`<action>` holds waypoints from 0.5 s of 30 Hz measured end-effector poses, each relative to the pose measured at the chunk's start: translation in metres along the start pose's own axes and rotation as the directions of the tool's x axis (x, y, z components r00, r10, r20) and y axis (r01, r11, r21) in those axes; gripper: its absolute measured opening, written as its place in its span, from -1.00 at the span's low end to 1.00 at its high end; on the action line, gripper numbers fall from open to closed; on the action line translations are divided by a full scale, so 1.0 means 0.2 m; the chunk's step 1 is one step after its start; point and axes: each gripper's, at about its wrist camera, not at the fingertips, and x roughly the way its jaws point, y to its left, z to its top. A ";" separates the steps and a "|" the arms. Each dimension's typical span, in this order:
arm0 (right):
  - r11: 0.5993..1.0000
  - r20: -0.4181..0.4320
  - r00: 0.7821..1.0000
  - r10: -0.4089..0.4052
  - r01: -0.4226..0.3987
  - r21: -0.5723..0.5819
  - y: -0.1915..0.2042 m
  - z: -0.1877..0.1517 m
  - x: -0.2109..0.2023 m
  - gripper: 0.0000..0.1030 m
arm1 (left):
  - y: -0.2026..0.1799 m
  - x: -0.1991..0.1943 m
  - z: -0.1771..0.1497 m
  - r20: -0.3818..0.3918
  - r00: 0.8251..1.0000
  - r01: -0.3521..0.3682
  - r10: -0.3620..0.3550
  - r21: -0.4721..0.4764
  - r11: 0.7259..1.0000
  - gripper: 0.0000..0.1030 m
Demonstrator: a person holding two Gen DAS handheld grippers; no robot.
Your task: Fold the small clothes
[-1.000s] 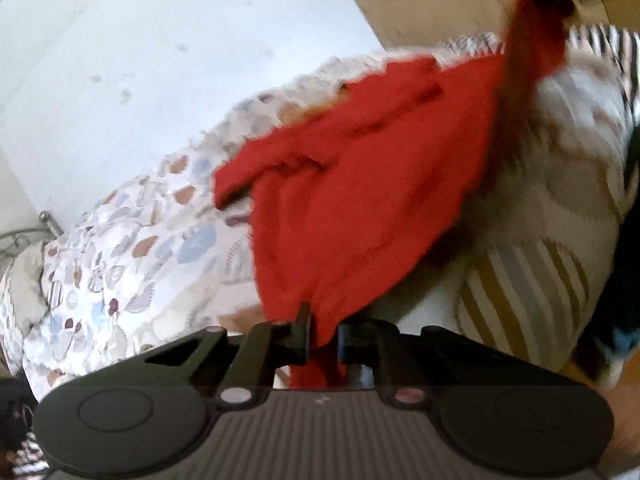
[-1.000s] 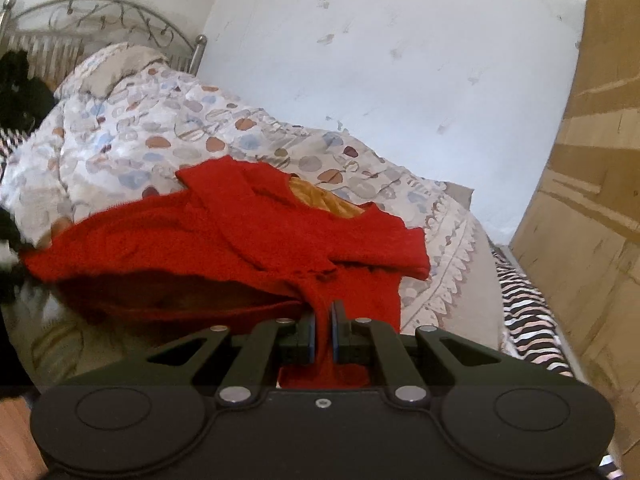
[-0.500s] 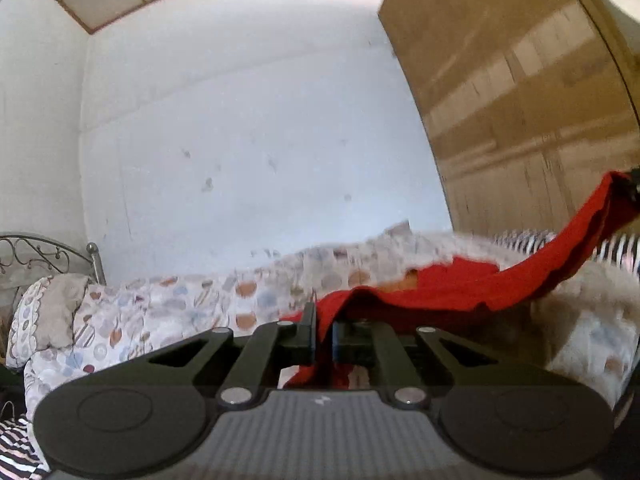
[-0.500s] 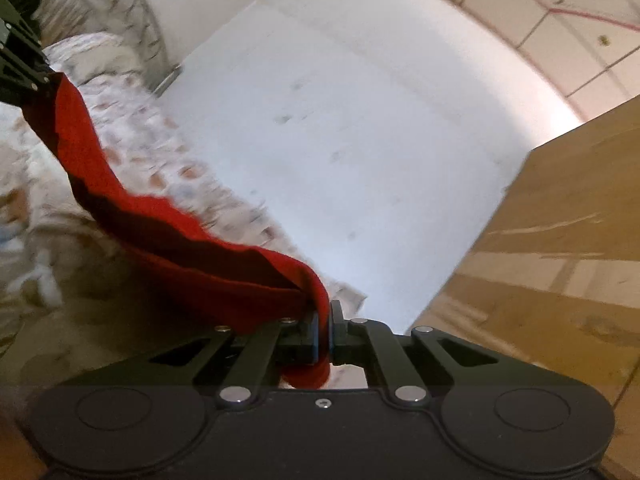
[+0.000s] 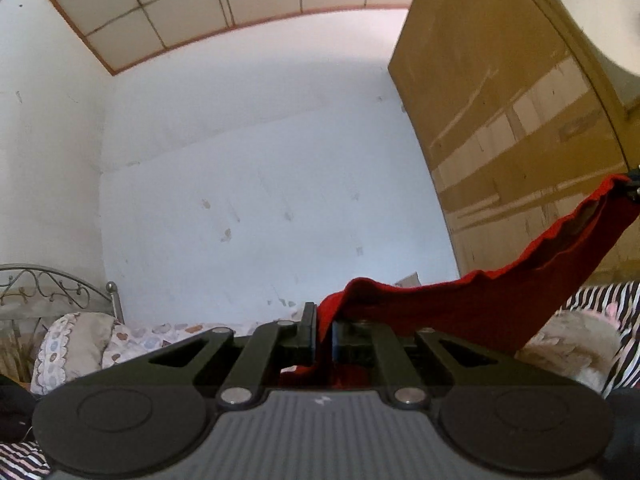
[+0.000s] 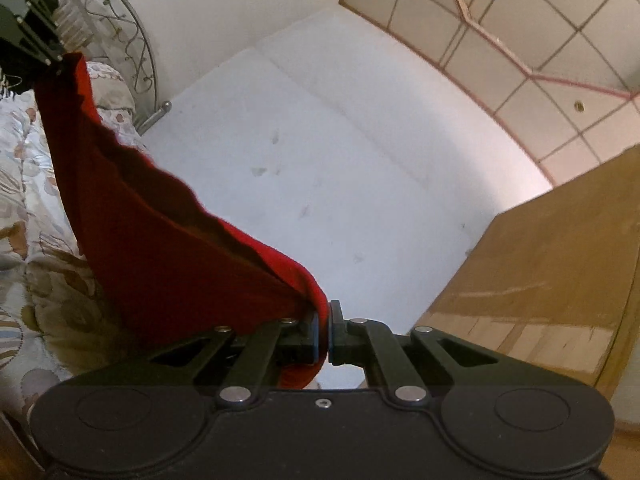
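Two pinched ends of red garment (image 5: 472, 304), slung between both closed jaws.

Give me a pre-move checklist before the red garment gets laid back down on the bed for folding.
1. Left gripper shut on the garment: ok.
2. Right gripper shut on the garment: ok.
3. Cloth spans both grippers without a twist: cannot tell, its top edge sags.
4. Garment lifted clear of the bed: cannot tell, its lower part is out of view.
5. Landing spot on the bed free: cannot tell, both cameras point too high.
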 end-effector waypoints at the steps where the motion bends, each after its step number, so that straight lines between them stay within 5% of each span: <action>1: 1.000 0.011 1.000 -0.001 0.001 -0.005 -0.02 0.01 -0.04 -0.96 | 0.00 -0.04 0.02 0.011 1.000 -0.003 0.003 0.001 1.000 -0.88; 8: 1.000 0.047 0.999 -0.001 0.001 -0.010 -0.14 0.12 -0.27 -0.96 | -0.03 -0.25 0.14 0.023 1.000 0.001 -0.002 0.034 0.999 -0.88; 15: 1.000 0.020 1.000 -0.012 0.012 -0.004 -0.14 0.12 -0.18 -0.96 | 0.03 -0.13 0.19 -0.014 0.999 0.049 -0.049 -0.007 0.999 -0.88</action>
